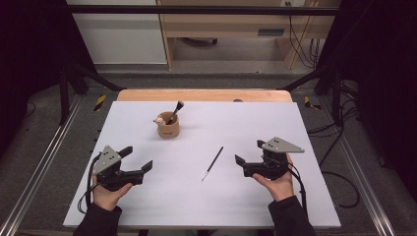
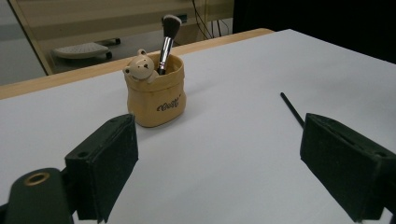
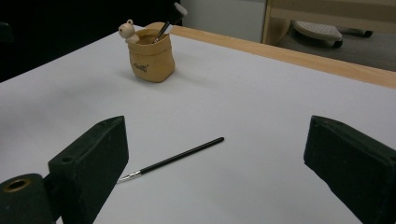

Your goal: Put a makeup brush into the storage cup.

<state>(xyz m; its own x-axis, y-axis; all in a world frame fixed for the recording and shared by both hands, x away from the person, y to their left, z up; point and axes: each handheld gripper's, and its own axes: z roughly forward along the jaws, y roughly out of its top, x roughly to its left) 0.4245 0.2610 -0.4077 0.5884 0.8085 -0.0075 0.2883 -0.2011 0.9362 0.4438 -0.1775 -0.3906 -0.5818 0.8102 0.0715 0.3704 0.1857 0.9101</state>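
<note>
From the high view, the thin brush [image 1: 212, 163] is lying loose on the white worktop [image 1: 295, 196], a little right of centre and toward the near edge; its long axis is running on a diagonal, the black handle end pointing toward the far right corner and the fine tip toward the near left. The right gripper [image 1: 247, 156] is sitting just beside it on the right-edge side, jaws spread and holding nothing; the left gripper [image 1: 139, 160] is resting near the left edge, also spread and empty, and well apart from the brush, so the right hand [image 1: 279, 183] is the nearer one by my reckoning. The tan holder [image 1: 167, 127], with a small bear on its rim, is standing farther back toward the far edge, a makeup brush [image 1: 175, 112] leaning in it.

From the left gripper view, the holder [image 2: 158, 95] is standing ahead between the released jaws; the handle end of the thin brush [image 2: 292, 109] is peeking out beside the right-hand jaw.

From the right gripper view, the thin brush [image 3: 173, 158] is lying ahead in the gap between the open jaws, nearer the left-hand one, its metal ferrule passing just beside that jaw; it is lying crosswise to the reach, so I judge a small turn of the wrist is needed before closing across the handle; the holder [image 3: 150, 60] is standing well beyond.
</note>
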